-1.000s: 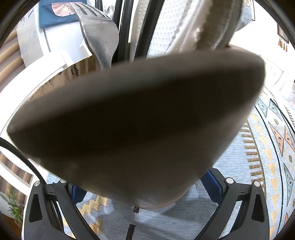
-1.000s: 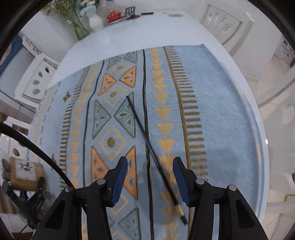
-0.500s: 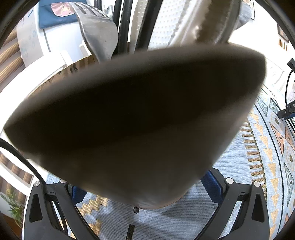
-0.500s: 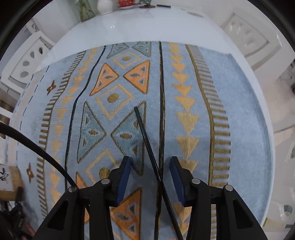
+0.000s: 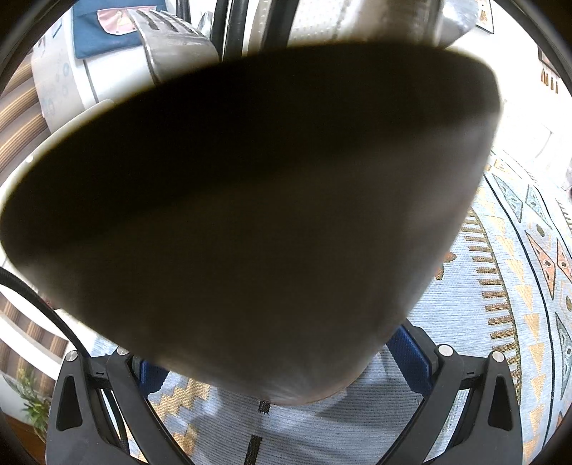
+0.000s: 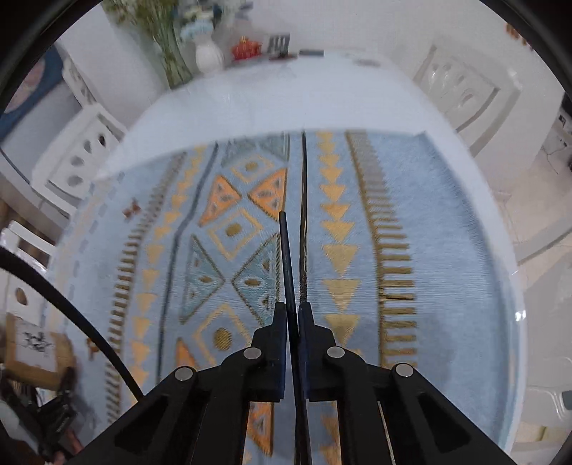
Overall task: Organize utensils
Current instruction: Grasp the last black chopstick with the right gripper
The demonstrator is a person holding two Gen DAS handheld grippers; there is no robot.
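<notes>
Both fingers of the left gripper [image 5: 282,365] stood wide apart around the lower part of a big dark holder [image 5: 250,221], which filled almost the whole left wrist view; their blue pads lay against its two sides, so it looked held and not only framed. Over the holder's rim a slotted metal spatula [image 5: 175,46] and some dark handles [image 5: 232,28] stood up, so the opening faced away from the camera, toward the top of the picture. A patterned blue mat [image 5: 500,286] lay under the holder and to its right, and there it looked free for another tool to come in. In the right wrist view, the right gripper [image 6: 292,314] had just been closing and was now closed on a thin black chopstick [image 6: 286,257]. Its long axis ran straight forward between the fingers and went on back under them. The picture was a little blurred. The table's white edge [image 6: 250,107] lay well beyond the tip, with open mat on both sides. I judged that the chopstick must go to the holder at the left, tip first.
</notes>
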